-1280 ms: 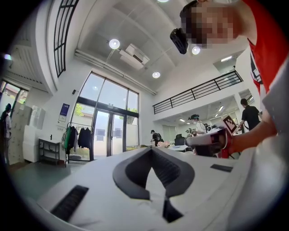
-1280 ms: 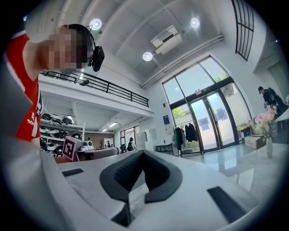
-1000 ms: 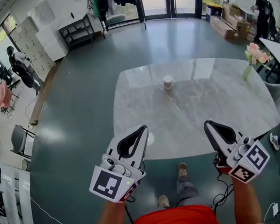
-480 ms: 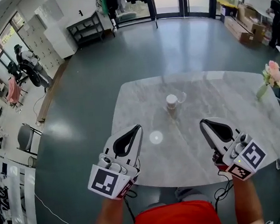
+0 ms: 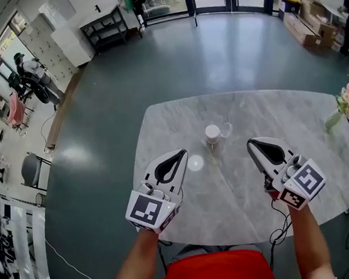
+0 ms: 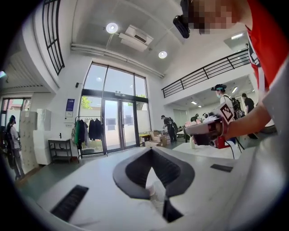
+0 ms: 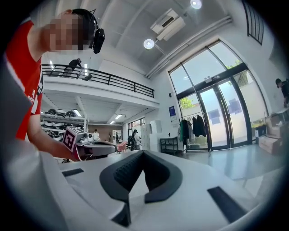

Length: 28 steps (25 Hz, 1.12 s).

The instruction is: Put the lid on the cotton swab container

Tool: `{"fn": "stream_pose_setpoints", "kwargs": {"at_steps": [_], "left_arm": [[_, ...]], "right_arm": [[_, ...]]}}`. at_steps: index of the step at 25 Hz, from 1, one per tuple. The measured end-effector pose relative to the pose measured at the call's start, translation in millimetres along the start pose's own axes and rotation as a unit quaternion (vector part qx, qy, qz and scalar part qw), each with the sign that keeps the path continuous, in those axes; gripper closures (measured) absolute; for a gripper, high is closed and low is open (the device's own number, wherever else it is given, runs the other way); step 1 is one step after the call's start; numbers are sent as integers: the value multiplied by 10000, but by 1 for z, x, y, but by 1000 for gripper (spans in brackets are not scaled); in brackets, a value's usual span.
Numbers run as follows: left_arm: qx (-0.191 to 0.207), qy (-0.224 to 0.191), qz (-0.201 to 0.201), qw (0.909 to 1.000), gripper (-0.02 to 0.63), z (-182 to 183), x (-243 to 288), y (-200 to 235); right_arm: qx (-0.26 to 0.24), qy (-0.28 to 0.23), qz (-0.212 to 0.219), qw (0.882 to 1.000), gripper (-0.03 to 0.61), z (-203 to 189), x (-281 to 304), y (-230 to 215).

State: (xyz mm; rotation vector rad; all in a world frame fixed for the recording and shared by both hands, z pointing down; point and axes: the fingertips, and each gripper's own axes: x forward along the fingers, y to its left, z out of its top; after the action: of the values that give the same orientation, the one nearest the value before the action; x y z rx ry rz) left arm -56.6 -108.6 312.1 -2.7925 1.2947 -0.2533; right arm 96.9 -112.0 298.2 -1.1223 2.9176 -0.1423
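A glossy teal floor is surrounding a rounded, grey-veined marble table [image 5: 173, 124]. The small cylindrical cotton swab container [image 5: 212, 134] is standing near the table's middle, with its clear lid [image 5: 226, 129] lying just beside it at 3 o'clock. The 2 white plastic tools are hovering over the tabletop. The left gripper [image 5: 180, 155] is at 7 o'clock of the container and the right gripper [image 5: 252, 142] at 5 o'clock. Each is clenching on nothing, its ribbed dark pads [image 7: 128, 171] meeting. Only the gripper views are showing a mezzanine railing [image 6: 203, 74]. The marker cubes are carrying black-and-white squares, no readable words.
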Motion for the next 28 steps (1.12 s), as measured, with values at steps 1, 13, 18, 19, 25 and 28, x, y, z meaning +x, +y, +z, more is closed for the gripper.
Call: {"fn": "stream_pose_setpoints", "kwargs": {"at_steps": [1,13,18,19,25,28], "left_arm": [[8,32,-53,10000,604,-7,8,3],[77,832,-536,9951,604,-105,102,23],[-19,1136,-665,9913,604,-142,123,27],[-17,1194,-697,9904,604,-148,128,26],[10,1483,-1039,9835,501,-180,147,17],[10,1615,-1244,9790,432,-193,155,14]], "right_arm": [[-42,64,-39,10000,569,-7,7,-5],[-76,983,-129,9950,549,-94,47,-62],[68,1446,5,9895,497,-130,58,-78],[102,1525,34,9882,476,-135,60,-81],[250,1943,155,9805,373,-171,73,-93],[307,2089,213,9772,336,-184,81,-97]]}}
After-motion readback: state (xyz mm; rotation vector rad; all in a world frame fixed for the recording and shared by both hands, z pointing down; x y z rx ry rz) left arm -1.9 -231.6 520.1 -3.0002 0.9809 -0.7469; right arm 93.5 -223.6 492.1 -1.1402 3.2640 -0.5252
